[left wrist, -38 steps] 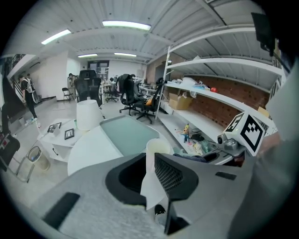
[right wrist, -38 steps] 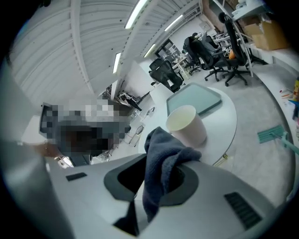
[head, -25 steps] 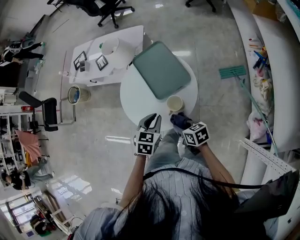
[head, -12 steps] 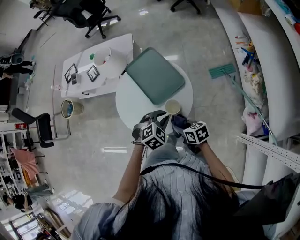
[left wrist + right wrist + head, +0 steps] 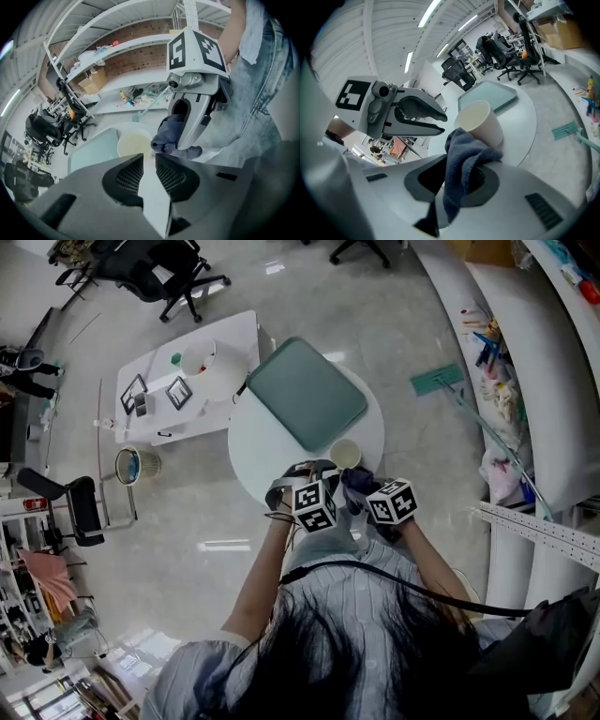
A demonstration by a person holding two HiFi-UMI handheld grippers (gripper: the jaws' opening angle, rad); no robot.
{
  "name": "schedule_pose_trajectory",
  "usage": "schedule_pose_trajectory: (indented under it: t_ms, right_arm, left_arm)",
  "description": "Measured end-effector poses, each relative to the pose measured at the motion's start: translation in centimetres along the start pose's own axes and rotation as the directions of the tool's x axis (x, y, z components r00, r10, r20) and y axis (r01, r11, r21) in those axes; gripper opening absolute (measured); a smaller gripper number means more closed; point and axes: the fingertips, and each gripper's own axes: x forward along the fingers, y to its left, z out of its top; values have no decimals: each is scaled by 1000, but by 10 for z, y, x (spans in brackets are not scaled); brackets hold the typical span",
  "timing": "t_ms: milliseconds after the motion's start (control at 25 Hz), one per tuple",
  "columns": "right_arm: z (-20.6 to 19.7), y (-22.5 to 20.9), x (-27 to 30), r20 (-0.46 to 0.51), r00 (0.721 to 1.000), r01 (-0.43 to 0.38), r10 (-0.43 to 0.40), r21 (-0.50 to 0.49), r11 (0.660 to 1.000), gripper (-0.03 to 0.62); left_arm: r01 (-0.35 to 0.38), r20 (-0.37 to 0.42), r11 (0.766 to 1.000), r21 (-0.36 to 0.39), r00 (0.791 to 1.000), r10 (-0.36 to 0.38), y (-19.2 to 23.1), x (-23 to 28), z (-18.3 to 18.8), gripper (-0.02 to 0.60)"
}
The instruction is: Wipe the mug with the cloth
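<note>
left gripper (image 5: 149, 158): jaws slightly apart, empty, lower centre | right gripper (image 5: 457, 182): pinching cloth (image 5: 463, 151) | mug (image 5: 480, 123): centre, just beyond cloth

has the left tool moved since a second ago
Yes. In the head view the left tool has shifted closer to the mug on the round table, and its marker cube now sits nearer the right tool holding the cloth.
</note>
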Motion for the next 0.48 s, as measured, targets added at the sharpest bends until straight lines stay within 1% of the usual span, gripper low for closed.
schedule_pose_trajectory:
  t_ms: [120,280,360,480]
  right_arm:
    - [0,-4,-1,-10,1000,11,-11,-2,1000,80]
    - [0,-10,-7,-7,1000,31,-30,14,999,80]
    - [1,-14,-11,-5,999,37,-37,21,999,80]
    - [2,-21,-16,1,998,55,-55,36,998,80]
  left_arm:
    - [28,-17,999,34,999,-28,1,8,0,69]
    - [56,-78,992,114,996,-47,-3,21,-1,69]
    - [70,-94,989,130,994,-58,-4,25,3,70]
    - [88,-99,987,135,992,-74,-7,29,7,69]
